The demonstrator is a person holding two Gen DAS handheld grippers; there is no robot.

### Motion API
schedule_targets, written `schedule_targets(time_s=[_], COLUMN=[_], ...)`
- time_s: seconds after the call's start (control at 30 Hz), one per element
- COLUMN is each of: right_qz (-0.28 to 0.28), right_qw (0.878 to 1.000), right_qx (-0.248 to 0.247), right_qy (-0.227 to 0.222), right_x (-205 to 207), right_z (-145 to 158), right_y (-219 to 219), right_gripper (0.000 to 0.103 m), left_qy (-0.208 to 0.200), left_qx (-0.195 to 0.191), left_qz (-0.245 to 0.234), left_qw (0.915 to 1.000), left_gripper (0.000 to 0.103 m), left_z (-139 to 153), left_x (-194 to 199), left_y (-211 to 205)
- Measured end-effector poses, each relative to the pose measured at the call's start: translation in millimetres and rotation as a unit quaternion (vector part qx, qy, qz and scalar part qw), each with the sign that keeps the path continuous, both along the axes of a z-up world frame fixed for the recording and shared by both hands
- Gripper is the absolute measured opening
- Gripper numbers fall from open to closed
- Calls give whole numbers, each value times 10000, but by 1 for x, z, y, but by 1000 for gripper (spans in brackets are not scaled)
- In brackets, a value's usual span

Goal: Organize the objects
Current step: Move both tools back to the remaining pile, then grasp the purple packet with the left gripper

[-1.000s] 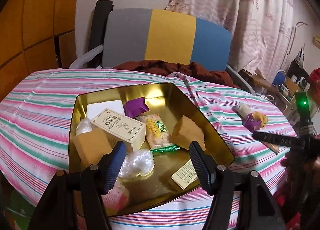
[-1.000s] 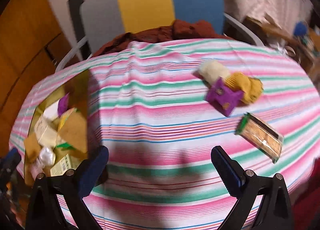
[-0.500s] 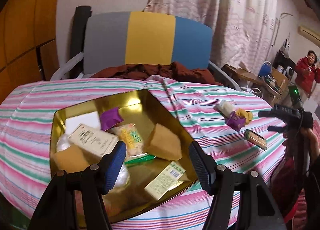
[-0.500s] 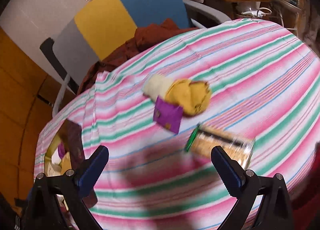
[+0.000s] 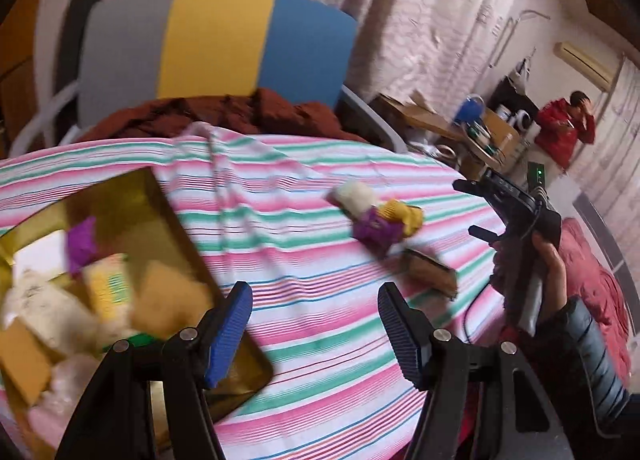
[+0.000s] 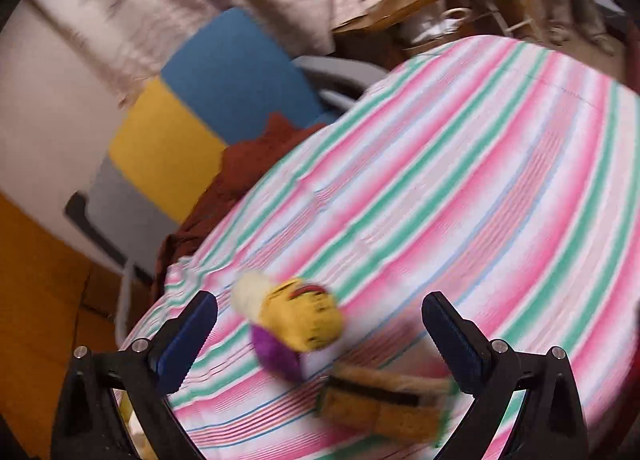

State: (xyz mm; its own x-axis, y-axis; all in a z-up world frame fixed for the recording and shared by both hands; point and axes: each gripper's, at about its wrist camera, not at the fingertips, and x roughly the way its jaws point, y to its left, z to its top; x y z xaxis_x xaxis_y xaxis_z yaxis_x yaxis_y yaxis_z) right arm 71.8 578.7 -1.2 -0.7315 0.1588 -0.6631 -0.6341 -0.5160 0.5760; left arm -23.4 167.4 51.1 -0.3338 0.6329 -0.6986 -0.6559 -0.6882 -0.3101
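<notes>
A gold tin tray (image 5: 160, 219) at the left of the striped table holds several packets and boxes. On the cloth to its right lie a white piece (image 5: 354, 195), a purple packet (image 5: 374, 230), a yellow packet (image 5: 404, 213) and a tan biscuit pack (image 5: 430, 270). My left gripper (image 5: 314, 324) is open above the cloth, just right of the tray. My right gripper (image 6: 320, 336) is open, hovering over the yellow packet (image 6: 302, 318), purple packet (image 6: 274, 352) and biscuit pack (image 6: 384, 406). It also shows in the left wrist view, held by a hand (image 5: 550, 272).
A grey, yellow and blue chair (image 5: 212, 43) with a brown garment (image 5: 224, 111) stands behind the table. A cluttered side table (image 5: 476, 131) and a person in red (image 5: 564, 127) are at the far right. Striped cloth (image 6: 460, 187) stretches beyond the packets.
Both views have swung right. The tray slid toward the left edge of the left wrist view. My right gripper has come closer to the yellow packet and biscuit pack, which now lie between its fingers.
</notes>
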Motion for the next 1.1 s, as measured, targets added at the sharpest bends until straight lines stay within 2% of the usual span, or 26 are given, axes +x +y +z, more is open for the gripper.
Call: schedule_targets(time_s=[0.13,0.2,0.27,0.4,0.6,0.83,0.97,1.1], right_qz=[42,138,225,328,457,622,651,648], right_qw=[9997,9998,9996,9989,9983,9974,9972,9974], right_qx=[-202,-71,63,122,-43,-52,-121,-133], right_qy=[108,145,185,296,371,363,336,295], right_x=[0,-3,-5,-5,-6,-10,-12,-14], right_z=[-1,3,6,9,6,6,3,1], right_y=[2,-3,-8,-9,-7,-11,-11,-10], right_gripper=[103,103,103,103,103,103,103,103], left_qy=[-563,-762,-1017,-1727,-2281,-2845,-3073,-3038], left_qx=[194,166,97,27,215,640,860,784], left_qz=[-426,-461,-470,-432,-193,272,545,684], left_qw=[9973,9959,9937,9840,9732,9562,9461,9470], left_gripper=[64,57,51,46,39,39,48,49], left_z=[-9,-16,-28,-59,-83,-105,-116,-123], left_x=[-1,-5,-11,-25,-41,-65,-74,-80], left_y=[43,63,81,116,148,172,177,185])
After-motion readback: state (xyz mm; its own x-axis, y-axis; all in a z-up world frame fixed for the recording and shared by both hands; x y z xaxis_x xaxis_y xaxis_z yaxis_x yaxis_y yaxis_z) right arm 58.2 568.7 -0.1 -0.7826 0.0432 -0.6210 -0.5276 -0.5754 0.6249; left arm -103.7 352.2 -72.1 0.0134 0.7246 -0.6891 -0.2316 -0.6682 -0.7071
